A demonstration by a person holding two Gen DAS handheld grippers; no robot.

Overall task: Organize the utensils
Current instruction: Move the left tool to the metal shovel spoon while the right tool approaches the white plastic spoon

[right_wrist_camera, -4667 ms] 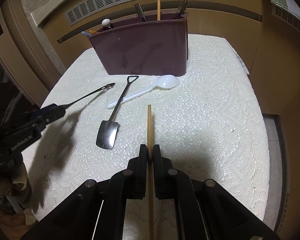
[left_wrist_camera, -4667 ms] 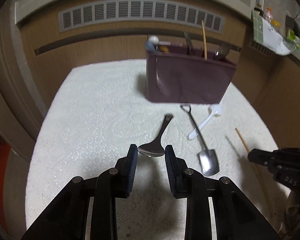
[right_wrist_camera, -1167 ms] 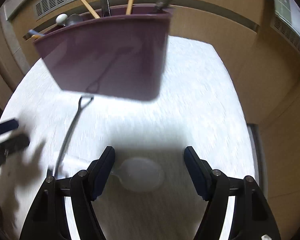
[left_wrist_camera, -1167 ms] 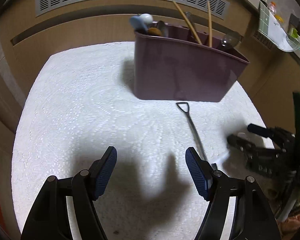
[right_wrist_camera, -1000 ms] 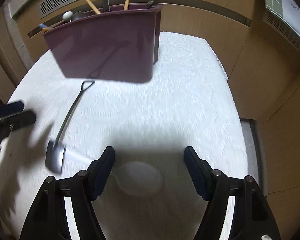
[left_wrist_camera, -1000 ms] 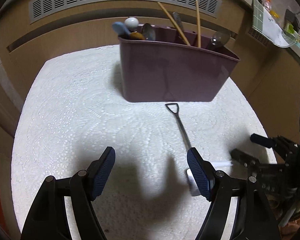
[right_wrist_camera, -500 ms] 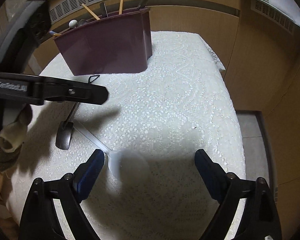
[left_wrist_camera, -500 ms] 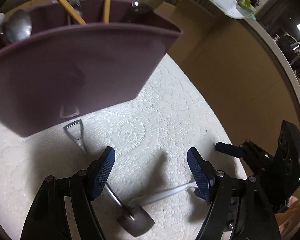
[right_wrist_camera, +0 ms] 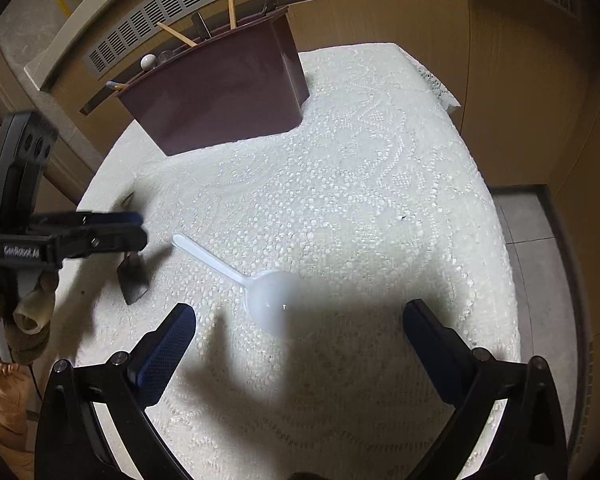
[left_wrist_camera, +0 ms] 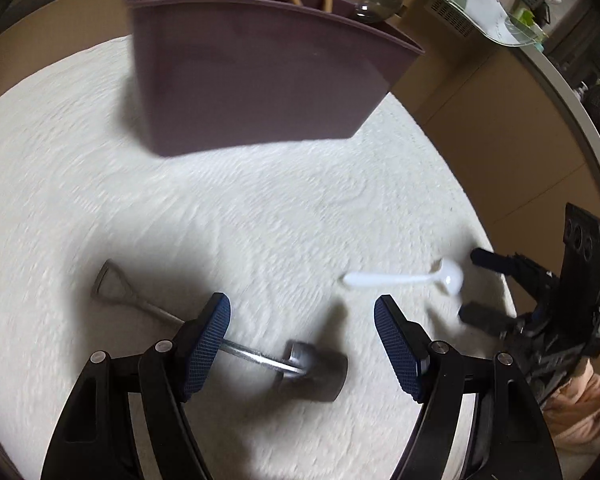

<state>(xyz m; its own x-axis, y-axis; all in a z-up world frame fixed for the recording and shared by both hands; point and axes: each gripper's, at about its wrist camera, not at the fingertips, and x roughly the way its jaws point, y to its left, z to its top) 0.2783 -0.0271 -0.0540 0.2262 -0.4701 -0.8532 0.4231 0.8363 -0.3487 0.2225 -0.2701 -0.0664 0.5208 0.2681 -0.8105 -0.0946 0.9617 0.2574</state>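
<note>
A metal shovel-shaped spoon [left_wrist_camera: 260, 360] lies flat on the white lace cloth [left_wrist_camera: 260, 220]. My left gripper [left_wrist_camera: 302, 316] hangs open over it, the shaft crossing behind the left finger and the blade between the fingers, untouched. A white plastic spoon [right_wrist_camera: 274, 300] lies with its bowl between the fingertips of my right gripper [right_wrist_camera: 300, 316], whose jaws are opening wide; the pads do not touch it. The purple utensil caddy [right_wrist_camera: 220, 96] stands at the back, holding chopsticks and several utensils. In the right wrist view my left gripper [right_wrist_camera: 104, 232] shows above the shovel spoon's blade [right_wrist_camera: 134, 280].
The cloth-covered table is small and rounded, with its edge close on the right [right_wrist_camera: 500, 240]. A wooden wall with a vent grille [right_wrist_camera: 204, 4] runs behind the caddy. A person's hand holds the right gripper [left_wrist_camera: 496, 288] at the right of the left wrist view.
The right jaws have spread wider around the white spoon's bowl. My left gripper has swung over and come down above the shovel spoon. The white spoon's handle now lies apart from the shovel blade.
</note>
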